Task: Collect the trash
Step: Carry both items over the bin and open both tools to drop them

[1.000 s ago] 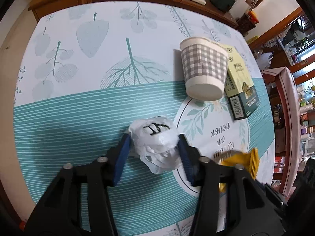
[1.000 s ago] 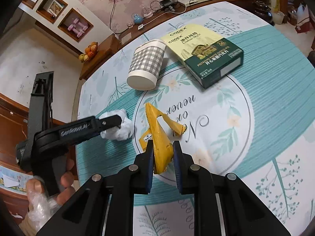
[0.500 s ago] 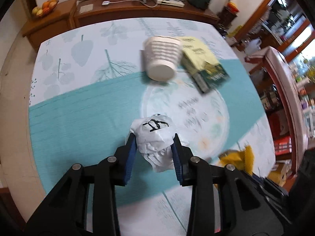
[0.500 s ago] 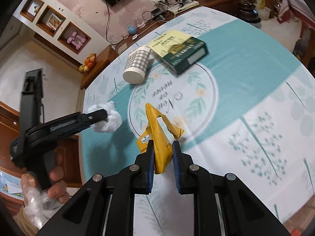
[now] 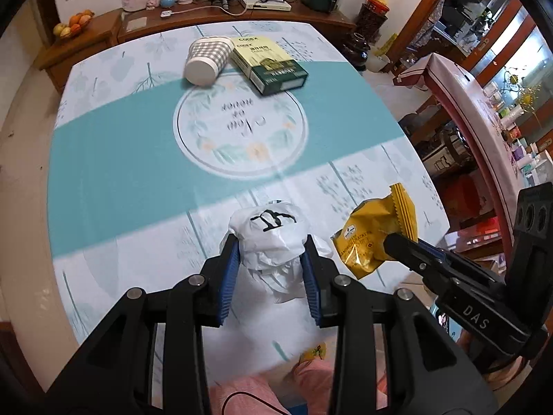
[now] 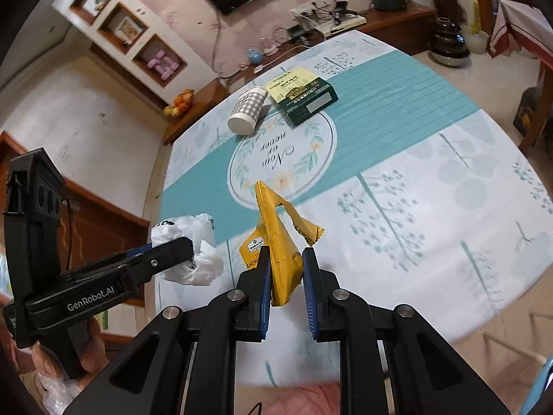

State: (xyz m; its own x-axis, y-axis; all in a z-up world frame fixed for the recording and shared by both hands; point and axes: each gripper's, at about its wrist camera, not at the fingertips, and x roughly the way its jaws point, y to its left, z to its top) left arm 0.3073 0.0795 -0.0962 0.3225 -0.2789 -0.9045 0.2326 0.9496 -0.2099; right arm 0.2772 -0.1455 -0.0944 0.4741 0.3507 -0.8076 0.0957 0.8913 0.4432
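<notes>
My left gripper (image 5: 271, 249) is clenched on a crumpled white bag (image 5: 271, 233) with a black mark on top; its jaws closed in further on the bag during the last second, and the blue pads now press into both its sides. The bag hangs in the air over the near edge of the table (image 5: 103, 180), clear of the cloth.

My right gripper (image 6: 285, 263) grips a yellow wrapper (image 6: 278, 228) by its lower end, pads tight on the foil. The wrapper stands up from the jaws, its torn flap sticking out to one side. It too is off the table, above the near edge and just beside the bag, the two close but apart.

Near the far edge of the table a checked paper cup (image 5: 207, 58) lies on its side, open end toward the far edge, base toward me. A green and yellow box (image 5: 268, 64) lies flat, touching the cup. Both sit just beyond the round printed emblem (image 5: 242, 124) in the middle of the cloth.

In the right wrist view my left hand (image 6: 86, 349) is wrapped around the left gripper's handle.
</notes>
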